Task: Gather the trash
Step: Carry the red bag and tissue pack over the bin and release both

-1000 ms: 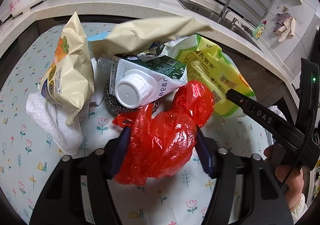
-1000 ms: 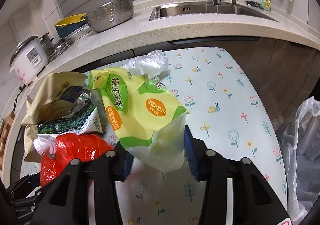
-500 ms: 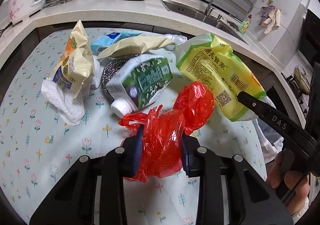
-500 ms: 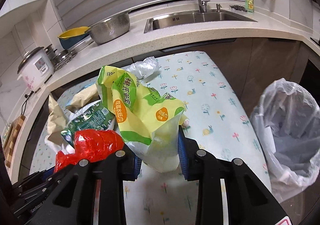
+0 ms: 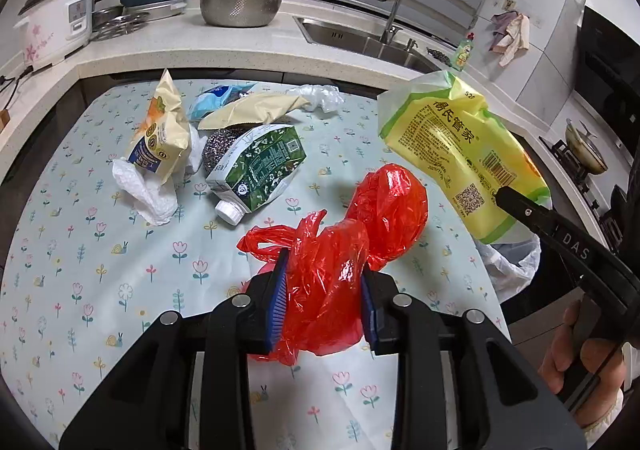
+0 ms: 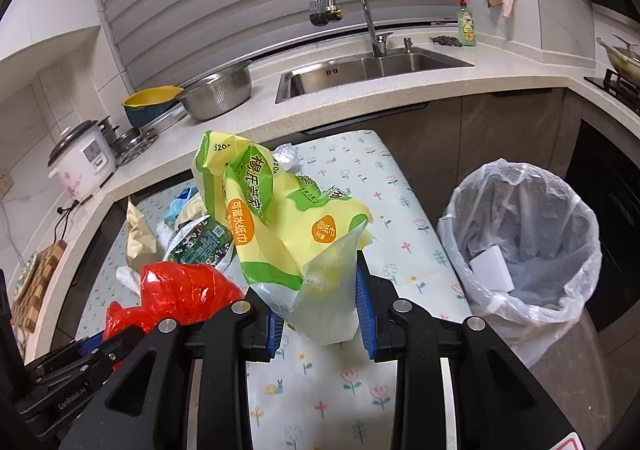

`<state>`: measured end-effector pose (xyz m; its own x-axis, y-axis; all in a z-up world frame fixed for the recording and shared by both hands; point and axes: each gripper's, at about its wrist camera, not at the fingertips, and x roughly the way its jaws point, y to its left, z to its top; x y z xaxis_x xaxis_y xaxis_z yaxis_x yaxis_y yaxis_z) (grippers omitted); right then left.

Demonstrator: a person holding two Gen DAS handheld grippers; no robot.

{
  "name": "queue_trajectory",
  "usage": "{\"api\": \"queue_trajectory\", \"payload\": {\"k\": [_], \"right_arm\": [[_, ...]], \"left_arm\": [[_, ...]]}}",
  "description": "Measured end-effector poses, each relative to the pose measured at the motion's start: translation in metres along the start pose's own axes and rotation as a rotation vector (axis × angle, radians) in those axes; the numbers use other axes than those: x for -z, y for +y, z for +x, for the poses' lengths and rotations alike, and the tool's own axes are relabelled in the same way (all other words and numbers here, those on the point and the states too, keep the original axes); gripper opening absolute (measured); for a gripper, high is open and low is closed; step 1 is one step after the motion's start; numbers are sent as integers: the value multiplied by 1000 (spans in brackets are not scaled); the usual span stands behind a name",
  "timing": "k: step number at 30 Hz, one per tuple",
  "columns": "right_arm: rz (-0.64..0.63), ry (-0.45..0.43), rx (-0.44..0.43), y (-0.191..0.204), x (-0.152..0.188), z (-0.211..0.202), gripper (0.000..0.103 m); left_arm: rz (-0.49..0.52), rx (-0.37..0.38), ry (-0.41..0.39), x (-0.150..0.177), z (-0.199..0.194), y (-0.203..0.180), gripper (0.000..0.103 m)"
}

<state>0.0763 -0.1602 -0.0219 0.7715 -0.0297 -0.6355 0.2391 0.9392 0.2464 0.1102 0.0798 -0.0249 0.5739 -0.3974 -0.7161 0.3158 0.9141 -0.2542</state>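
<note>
Holding a crumpled red plastic bag [image 5: 340, 258], the left gripper [image 5: 324, 302] has its blue pads pressed into the bag's sides, bag lifted clear of the floral tablecloth [image 5: 100, 270]. Right gripper [image 6: 320, 310] clamps the clear lower end of a yellow-green tissue wrapper [image 6: 280, 226], also off the table. Both sets of jaws closed in within the last second, now narrow on their loads. Lined trash bin [image 6: 524, 242] stands just beside the table's right edge, a white block inside. On the table: green milk carton [image 5: 260, 166] on its side, steel scourer [image 5: 218, 148] touching it, beige snack bag [image 5: 160, 134], white paper towel [image 5: 144, 190].
</note>
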Motion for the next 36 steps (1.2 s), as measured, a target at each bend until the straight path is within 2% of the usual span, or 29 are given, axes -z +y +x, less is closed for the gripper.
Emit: {"api": "queue_trajectory", "payload": {"k": [18, 36], "right_arm": [[52, -53, 29, -36, 22, -57, 29], [164, -111, 151, -119, 20, -90, 29]], "left_arm": [[85, 18, -26, 14, -27, -45, 30], [184, 78, -27, 8, -15, -107, 30]]}}
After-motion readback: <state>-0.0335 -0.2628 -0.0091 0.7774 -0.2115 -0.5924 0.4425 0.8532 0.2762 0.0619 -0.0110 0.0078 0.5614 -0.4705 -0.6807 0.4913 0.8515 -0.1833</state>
